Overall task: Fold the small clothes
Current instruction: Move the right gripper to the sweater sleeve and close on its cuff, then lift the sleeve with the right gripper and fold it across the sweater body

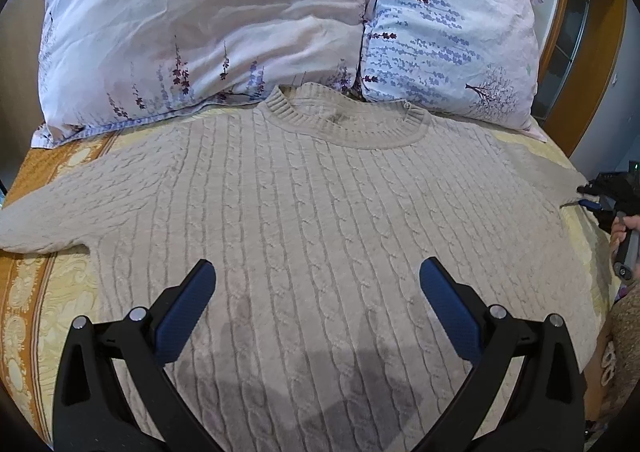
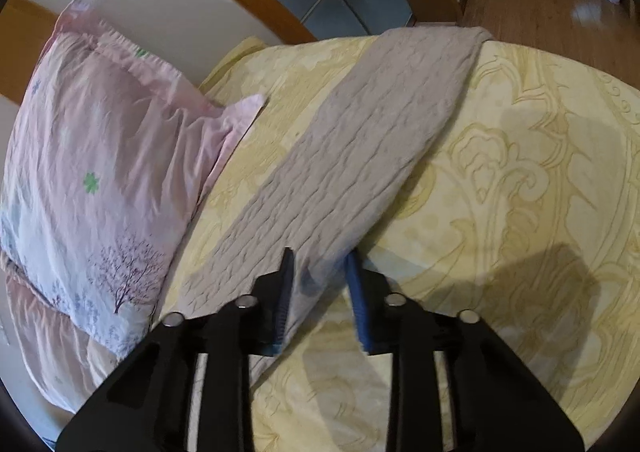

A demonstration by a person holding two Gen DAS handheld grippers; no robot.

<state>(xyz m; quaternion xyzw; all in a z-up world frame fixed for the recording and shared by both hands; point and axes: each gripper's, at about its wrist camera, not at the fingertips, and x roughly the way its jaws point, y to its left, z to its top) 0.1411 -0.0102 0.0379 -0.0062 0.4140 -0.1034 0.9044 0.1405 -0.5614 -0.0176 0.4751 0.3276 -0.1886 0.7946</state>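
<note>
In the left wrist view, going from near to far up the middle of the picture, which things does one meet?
Left gripper with jaws wide apart → body of the beige cable-knit sweater → its ribbed collar → the two floral pillows.

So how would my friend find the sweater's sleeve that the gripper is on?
Start at the yellow patterned bedspread and find the pink flowered pillow. Beside it a long beige cable-knit sleeve stretches toward the bed's edge. It is the only knitted strip there, with the right gripper straddling it.

one sweater (image 1: pixel 320 220), two pillows (image 1: pixel 192 28), two grippers (image 1: pixel 316 292)
</note>
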